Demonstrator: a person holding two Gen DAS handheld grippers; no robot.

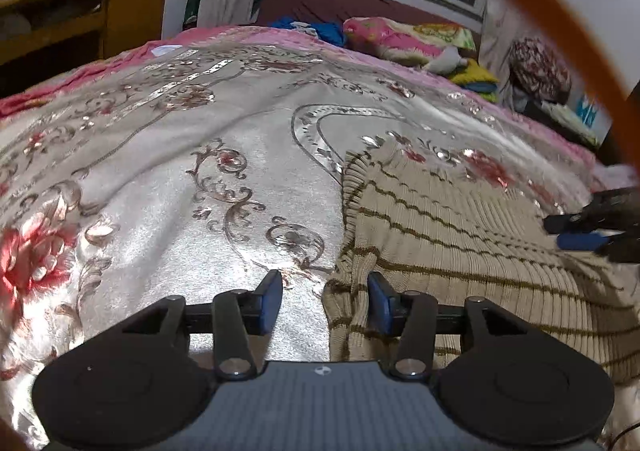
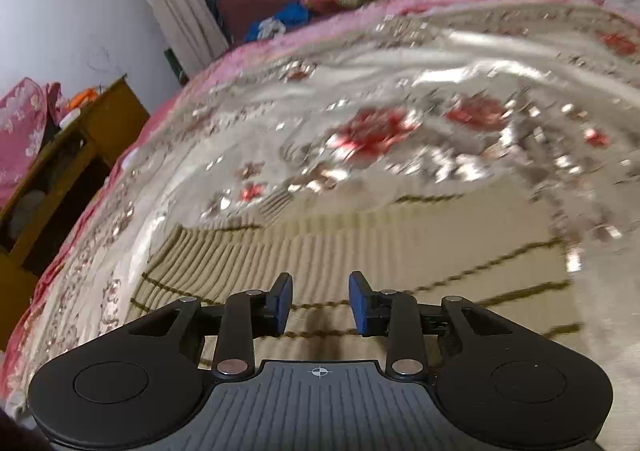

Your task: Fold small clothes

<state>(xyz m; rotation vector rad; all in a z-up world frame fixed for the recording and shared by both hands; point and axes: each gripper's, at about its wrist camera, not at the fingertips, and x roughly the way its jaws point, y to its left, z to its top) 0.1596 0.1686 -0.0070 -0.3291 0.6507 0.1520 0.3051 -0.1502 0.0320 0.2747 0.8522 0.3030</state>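
A small beige ribbed knit garment with thin brown stripes (image 1: 460, 227) lies flat on the silver floral bedspread (image 1: 180, 179). My left gripper (image 1: 324, 301) is open just above the garment's near left edge, its jaws straddling that edge. My right gripper (image 2: 320, 301) is open and empty, low over the middle of the same garment (image 2: 360, 235); the right wrist view is motion-blurred. The right gripper's blue pads also show at the right edge of the left wrist view (image 1: 588, 231).
Pillows and loose clothes (image 1: 408, 37) are piled at the head of the bed under the window. A wooden cabinet (image 1: 80, 19) stands beyond the bed's left side. An orange cable (image 1: 568, 31) arcs across the upper right of the left wrist view.
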